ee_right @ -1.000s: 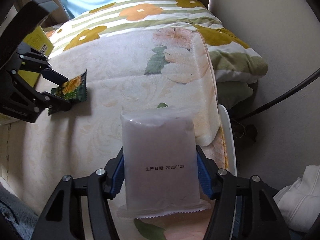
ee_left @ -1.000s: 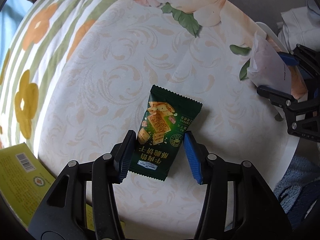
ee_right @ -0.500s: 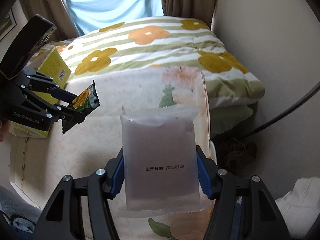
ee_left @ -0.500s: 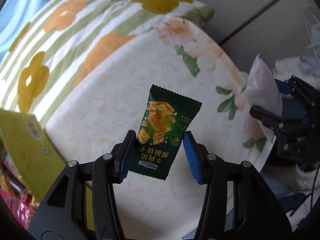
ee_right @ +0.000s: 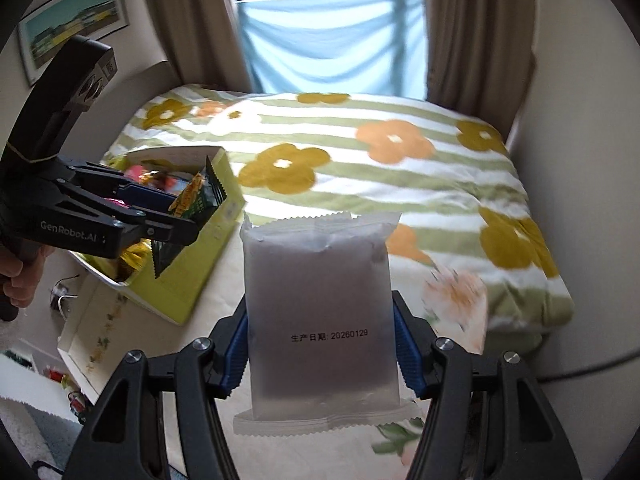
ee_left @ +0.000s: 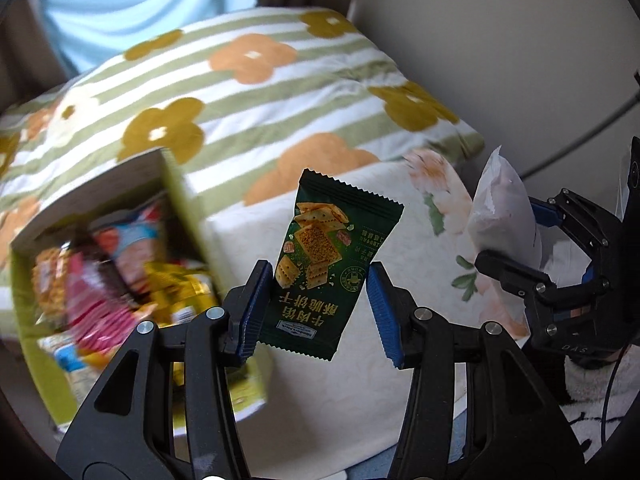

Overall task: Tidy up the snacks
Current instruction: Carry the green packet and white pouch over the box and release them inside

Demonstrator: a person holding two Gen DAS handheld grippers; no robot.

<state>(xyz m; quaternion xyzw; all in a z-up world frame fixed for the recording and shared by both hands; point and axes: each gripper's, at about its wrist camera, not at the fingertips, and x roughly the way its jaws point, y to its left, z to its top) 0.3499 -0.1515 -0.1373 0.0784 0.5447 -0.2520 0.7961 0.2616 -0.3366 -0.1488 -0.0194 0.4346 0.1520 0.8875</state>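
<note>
My left gripper (ee_left: 318, 308) is shut on a dark green cracker packet (ee_left: 328, 264) and holds it in the air, right of an open yellow-green snack box (ee_left: 120, 264). In the right wrist view the left gripper (ee_right: 172, 216) holds that packet (ee_right: 192, 204) over the box's (ee_right: 188, 280) near edge. My right gripper (ee_right: 320, 352) is shut on a frosted white packet (ee_right: 316, 304) with a printed date, held above the table. That packet (ee_left: 504, 224) and the right gripper (ee_left: 532, 248) show at the right of the left wrist view.
The box holds several colourful snack packets (ee_left: 100, 276). It stands on a table with a cream floral cloth (ee_left: 400, 360). Behind is a bed with a green-striped flower quilt (ee_right: 360, 152), curtains and a window. A wall stands at the right.
Both grippers have risen from the table with their packets. The left gripper has carried the green packet left toward the snack box, which has come into view.
</note>
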